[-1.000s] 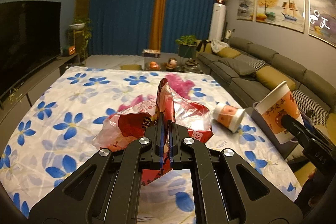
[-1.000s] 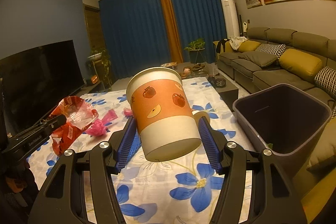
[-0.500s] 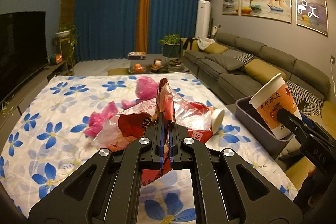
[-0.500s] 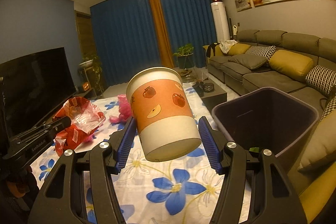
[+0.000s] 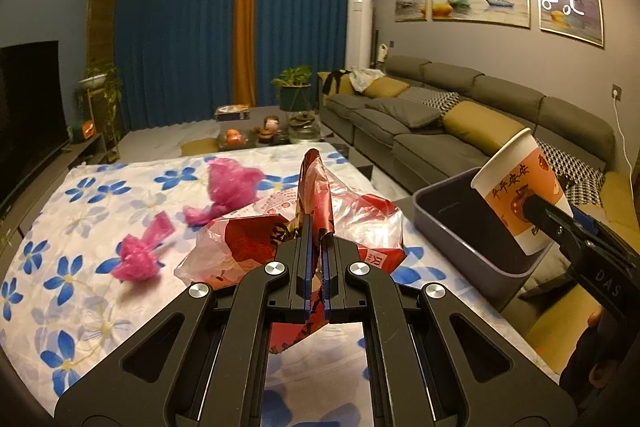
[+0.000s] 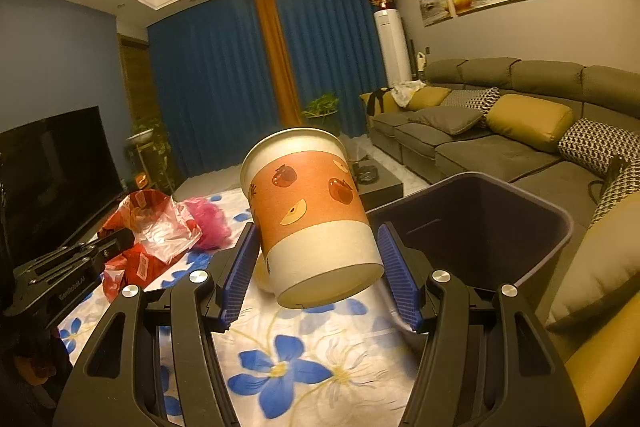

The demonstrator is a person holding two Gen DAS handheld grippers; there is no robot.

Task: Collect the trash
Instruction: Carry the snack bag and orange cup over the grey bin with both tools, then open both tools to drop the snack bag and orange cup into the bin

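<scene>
Left wrist view: left tongs (image 5: 316,239) pinch a crumpled red-and-clear plastic snack bag (image 5: 296,227) above the blue-flowered white table (image 5: 80,227); right tongs (image 6: 316,259) grip an orange paper cup (image 6: 310,211) beside the dark plastic bin (image 6: 536,211).

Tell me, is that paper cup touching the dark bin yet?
Cannot tell. Both views show the paper cup overlapping the bin, with no gap or contact plainly visible.
</scene>
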